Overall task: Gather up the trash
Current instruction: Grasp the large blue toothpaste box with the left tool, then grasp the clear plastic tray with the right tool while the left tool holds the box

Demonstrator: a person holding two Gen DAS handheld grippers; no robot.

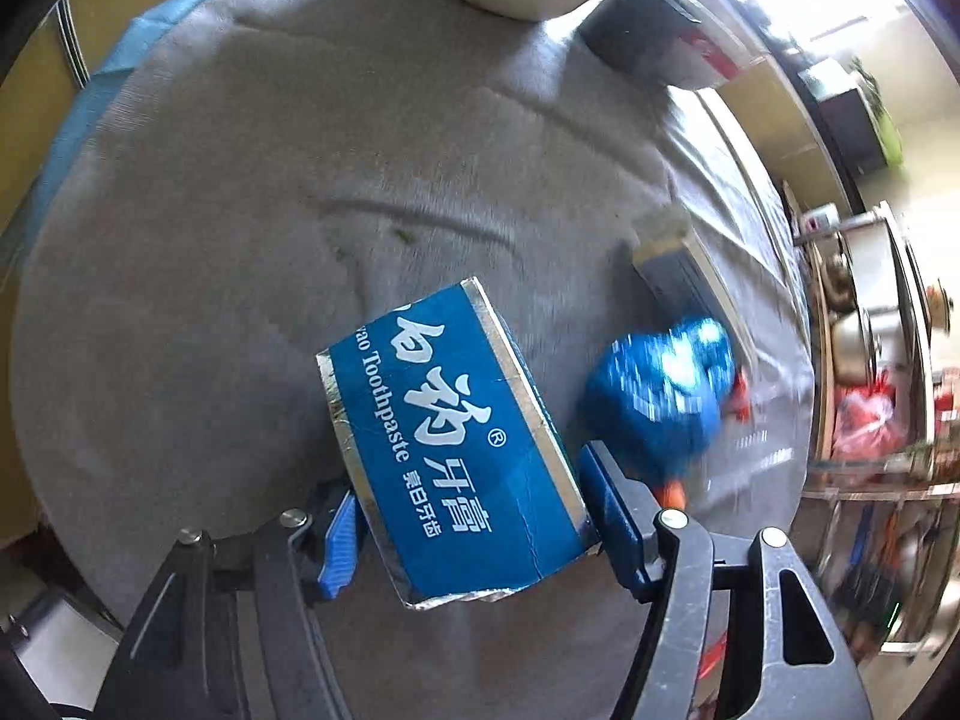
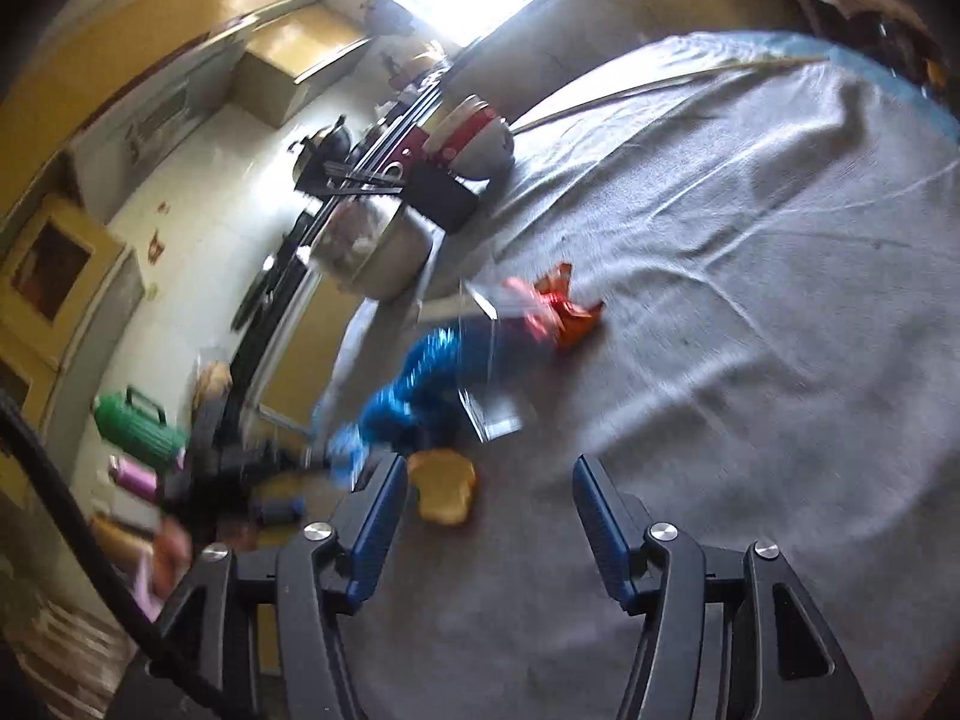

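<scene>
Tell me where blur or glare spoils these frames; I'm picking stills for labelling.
Left wrist view: the toothpaste box between the left gripper's jaws is sharp, the blue wrapper smeared, and the window at upper right blown out. Right wrist view: blur streaks the blue wrapper and red wrapper, glare whitens the top centre, and the right gripper stays crisp.

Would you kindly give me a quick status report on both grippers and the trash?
Left gripper shut on toothpaste box. Right gripper open, empty. Blue wrapper and red wrapper still on grey cloth. Nothing blocking.
</scene>
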